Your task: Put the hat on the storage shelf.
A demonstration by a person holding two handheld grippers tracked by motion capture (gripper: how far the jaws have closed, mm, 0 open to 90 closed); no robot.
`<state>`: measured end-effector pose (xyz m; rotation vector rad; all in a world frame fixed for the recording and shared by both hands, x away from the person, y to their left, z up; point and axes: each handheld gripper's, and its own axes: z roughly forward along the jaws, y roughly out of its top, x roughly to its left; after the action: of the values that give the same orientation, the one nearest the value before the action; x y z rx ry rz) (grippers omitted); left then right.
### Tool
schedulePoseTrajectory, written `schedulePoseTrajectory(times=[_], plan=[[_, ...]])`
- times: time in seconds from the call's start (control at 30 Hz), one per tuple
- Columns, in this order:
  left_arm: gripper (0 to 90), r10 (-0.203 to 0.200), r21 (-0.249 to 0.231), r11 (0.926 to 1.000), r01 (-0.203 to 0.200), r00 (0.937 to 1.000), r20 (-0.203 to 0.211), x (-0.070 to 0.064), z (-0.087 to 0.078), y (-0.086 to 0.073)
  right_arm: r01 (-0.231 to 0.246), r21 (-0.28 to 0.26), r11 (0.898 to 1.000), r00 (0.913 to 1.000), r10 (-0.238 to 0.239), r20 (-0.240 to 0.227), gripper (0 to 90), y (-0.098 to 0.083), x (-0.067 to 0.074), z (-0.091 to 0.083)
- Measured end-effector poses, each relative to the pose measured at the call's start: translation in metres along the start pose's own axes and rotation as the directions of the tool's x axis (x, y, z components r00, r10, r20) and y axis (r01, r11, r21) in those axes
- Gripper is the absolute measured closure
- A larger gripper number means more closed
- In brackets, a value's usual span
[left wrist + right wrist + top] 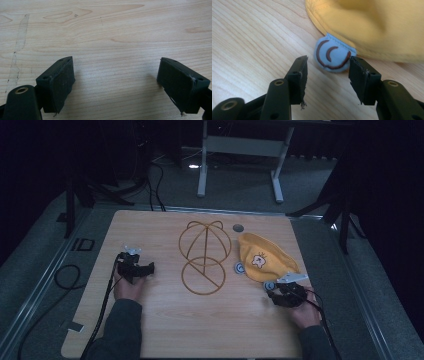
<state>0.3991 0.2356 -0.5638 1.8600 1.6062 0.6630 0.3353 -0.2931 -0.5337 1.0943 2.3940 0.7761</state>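
1. I am looking down at a pale wood-grain desk (165,320) with a brown line drawing of a cap shape (204,256) printed at its centre.
2. A soft yellow fabric hat (265,257) is lying at the right of the high view, just beside the drawing, showing a small white cartoon patch (259,260) on its domed crown.
3. A round light-blue ear flap (332,56), stitched with dark brown curved lines, is sticking out from the hat's hem in the upper middle of the right gripper view.
4. My right gripper (327,80) is sitting at the lower right of the high view with its black jaws released; the flap is lying just ahead of the gap, the right pad's tip at its edge, and nothing is being squeezed.
5. My left gripper (116,85) is resting at the left of the desk, well apart from the hat, its matte black rubbery pads (61,83) standing wide over bare wood.
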Motion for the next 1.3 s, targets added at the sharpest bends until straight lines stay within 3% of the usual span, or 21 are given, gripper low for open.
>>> schedulePoseTrajectory(times=[0.23,0.43,0.6,0.7,0.9,1.07,1.3], plan=[[14.6,0.001,0.001,1.0,-0.001,1.0,0.001,0.0,0.0,0.0,0.057,-0.006,0.998,0.9974,-0.057,-0.045,49.0,0.009,0.011,0.003],[14.6,0.003,0.002,1.0,-0.003,1.0,0.001,0.0,0.0,0.0,0.104,-0.042,0.994,0.9942,-0.105,-0.023,48.6,0.018,0.012,0.001],[14.6,0.003,0.002,1.0,-0.003,1.0,0.001,0.0,0.0,0.0,0.137,-0.018,0.99,0.9903,-0.138,-0.017,48.7,0.022,0.008,0.01],[14.6,0.004,0.002,1.0,-0.004,1.0,0.001,0.0,0.0,0.0,0.138,0.003,0.99,0.9903,-0.138,-0.018,48.7,0.022,0.005,0.018],[14.6,0.005,0.002,1.0,-0.005,1.0,0.002,0.0,0.0,0.0,0.068,0.024,0.997,0.997,-0.067,-0.038,49.8,0.022,-0.007,0.03],[14.6,0.004,0.001,1.0,-0.004,1.0,0.002,0.0,0.0,0.0,0.013,0.053,0.998,0.9985,-0.01,-0.055,63.1,0.025,-0.015,0.031],[14.7,0.004,0.0,1.0,-0.004,1.0,0.002,0.0,0.0,0.0,0.059,0.088,0.994,0.9981,-0.057,-0.026,80.5,0.032,-0.014,0.03]])
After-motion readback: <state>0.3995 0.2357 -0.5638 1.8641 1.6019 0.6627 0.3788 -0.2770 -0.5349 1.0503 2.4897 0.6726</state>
